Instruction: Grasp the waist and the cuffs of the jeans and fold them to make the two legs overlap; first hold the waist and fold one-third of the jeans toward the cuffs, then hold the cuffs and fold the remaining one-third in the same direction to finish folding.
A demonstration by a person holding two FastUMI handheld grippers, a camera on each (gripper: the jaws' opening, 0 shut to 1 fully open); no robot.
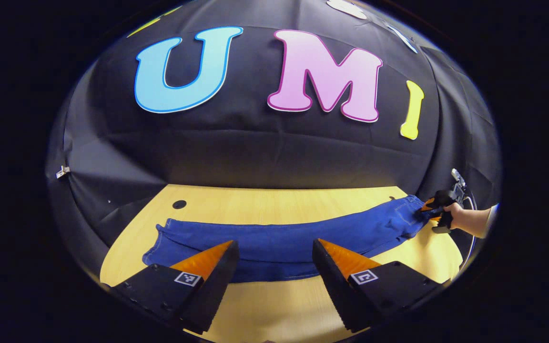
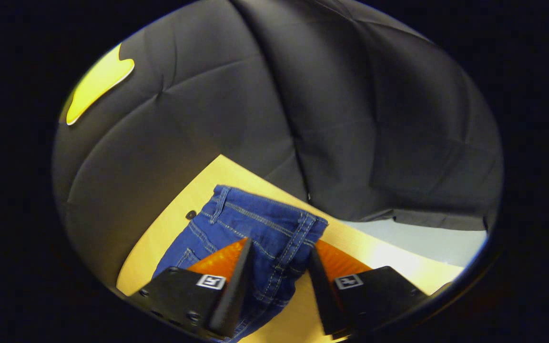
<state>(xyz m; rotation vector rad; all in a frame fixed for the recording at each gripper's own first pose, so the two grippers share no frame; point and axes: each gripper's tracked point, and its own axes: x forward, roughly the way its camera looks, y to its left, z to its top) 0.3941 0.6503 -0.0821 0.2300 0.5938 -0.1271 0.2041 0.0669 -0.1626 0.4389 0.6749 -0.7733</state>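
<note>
The jeans (image 1: 274,240) are being shown stretched lengthwise along the worktop (image 1: 274,202), lying flat as one long band of blue, so the two legs appear already laid one over the other. The cuffs (image 1: 160,238) are lying toward the worktop's left end in the left gripper view, and the waist (image 2: 265,214) is being presented at the right end, close to the corner beside the booth wall (image 2: 279,95).

In the right gripper view, the right gripper (image 2: 277,264) is being held over the waistband's edge, fingers spread apart with denim running between them; no pinch is being made yet, as a gap is visible on each side. From the left gripper view the same tool and the hand (image 1: 451,216) holding it are being seen at the waist end, though whether cloth is being touched there cannot be told.

The left gripper (image 1: 274,259) is being kept near the front edge, over the middle of the legs, its fingers wide apart and nothing between them. It is judged that the waist is being lined up for the first one-third fold toward the cuffs.
</note>
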